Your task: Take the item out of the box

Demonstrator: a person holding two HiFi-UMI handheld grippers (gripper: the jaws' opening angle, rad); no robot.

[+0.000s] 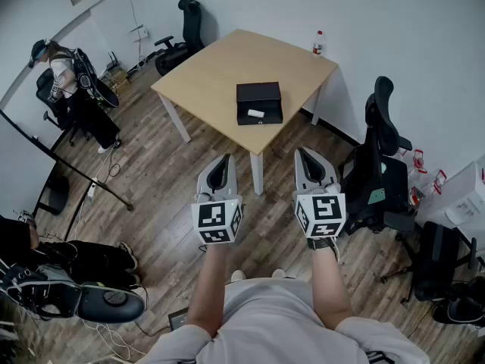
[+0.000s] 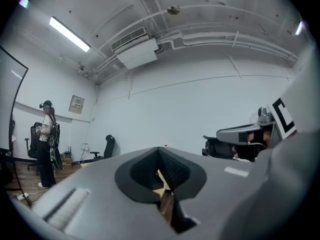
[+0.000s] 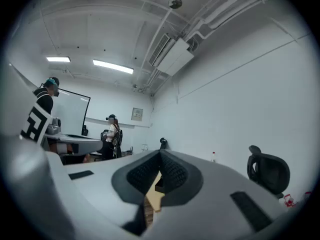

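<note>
A person stands on a wooden floor (image 1: 151, 203), a short way back from a square, light wooden table (image 1: 220, 63) with white legs, and holds both claws out level towards it. The left gripper (image 1: 224, 159) and the right gripper (image 1: 301, 152) are side by side and apart from each other, both well short of the table's near corner.

In the left gripper view the left gripper's (image 2: 160, 150) jaws meet at their tips with nothing between them; only a sliver of the table top shows through the gap lower down. The right gripper view gives the same for the right gripper (image 3: 161, 154) — jaws closed together, holding nothing.

A black box (image 1: 258, 97) lies open on the table, towards its near right side. The item (image 1: 256, 113) — small, white and oblong — is inside the box, in its near half, and neither claw touches it.

A bottle (image 1: 317, 43) with a red cap stands at the table's far right corner. A black office chair (image 1: 379, 165) stands to the right of the table and another (image 1: 186, 25) beyond its far left side. At the far left of the room stands a second person (image 1: 72, 89) with gear on the head.
</note>
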